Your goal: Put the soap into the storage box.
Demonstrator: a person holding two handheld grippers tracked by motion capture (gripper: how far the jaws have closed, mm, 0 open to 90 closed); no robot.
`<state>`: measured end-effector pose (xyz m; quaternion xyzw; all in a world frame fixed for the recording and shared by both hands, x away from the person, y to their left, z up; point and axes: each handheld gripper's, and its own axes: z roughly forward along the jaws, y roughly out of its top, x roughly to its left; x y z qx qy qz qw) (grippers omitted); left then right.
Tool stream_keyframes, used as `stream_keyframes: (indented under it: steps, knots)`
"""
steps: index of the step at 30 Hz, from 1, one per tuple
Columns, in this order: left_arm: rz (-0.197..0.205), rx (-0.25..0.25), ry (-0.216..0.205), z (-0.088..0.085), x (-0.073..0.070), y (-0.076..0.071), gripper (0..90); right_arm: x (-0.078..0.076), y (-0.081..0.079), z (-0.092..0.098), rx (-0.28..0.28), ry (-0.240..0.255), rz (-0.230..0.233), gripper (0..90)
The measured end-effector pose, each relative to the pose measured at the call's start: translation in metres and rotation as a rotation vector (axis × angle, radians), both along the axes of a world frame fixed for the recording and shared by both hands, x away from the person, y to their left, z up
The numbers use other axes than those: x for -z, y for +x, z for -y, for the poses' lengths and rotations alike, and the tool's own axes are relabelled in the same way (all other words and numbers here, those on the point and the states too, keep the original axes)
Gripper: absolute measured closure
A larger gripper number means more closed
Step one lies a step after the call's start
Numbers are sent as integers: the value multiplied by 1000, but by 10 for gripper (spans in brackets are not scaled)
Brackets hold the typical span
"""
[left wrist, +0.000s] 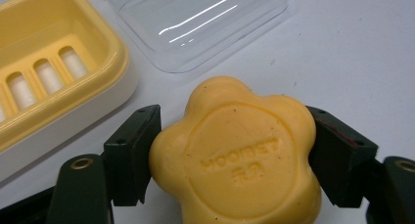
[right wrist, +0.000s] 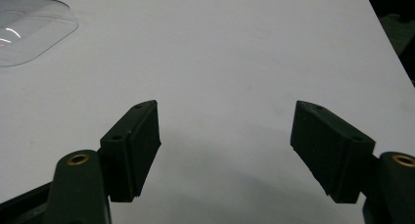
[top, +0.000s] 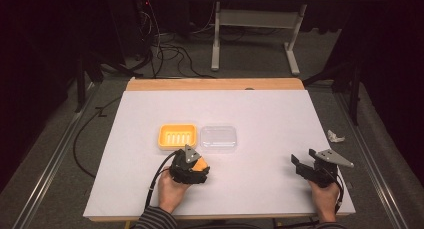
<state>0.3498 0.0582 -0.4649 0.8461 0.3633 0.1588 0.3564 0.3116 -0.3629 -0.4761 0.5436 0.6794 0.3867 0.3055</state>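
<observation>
White sheeting covers the table almost to its edges, with a strip of bare wood left along the far edge and dark floor, cables and a grey stand beyond. Toward the middle of the table, a little left of centre, a yellow soap dish and its clear lid lie side by side, touching or nearly so. The lid is off and set to the right of the dish, which leaves the slotted tray open from above; that looks like the reason for the layout, since the soap can go straight in with nothing to lift first.

The left gripper is clenched on a flower-shaped yellow soap, both black pads pressed against opposite lobes. It holds the bar by its sides with the stamped face up, probably so the bar can be lowered flat onto the tray. In the high view the soap sits just on the near side of the dish and lid, close to the seam between them, roughly midway between them and the near edge. Whether it rests on the sheet or is a little off it I cannot tell.

The right gripper waits near the near right corner, well apart from everything, its jaws spread wide over bare sheet and grasping nothing. It seems parked there, possibly for the lid.
</observation>
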Motion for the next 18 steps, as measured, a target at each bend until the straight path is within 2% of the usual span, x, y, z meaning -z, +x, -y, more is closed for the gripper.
stream_keyframes:
  steps: [7, 13, 18]
  knots:
    - [7, 4, 14, -8, -6, -3, 276, 0, 0, 0, 2, 2, 2, 271]
    - [14, 0, 0, -14, -11, -4, 277, 0, 0, 0, 3, 2, 3, 270]
    - [24, 0, 8, -18, -16, -4, 277, 0, 0, 0, 3, 2, 4, 270]
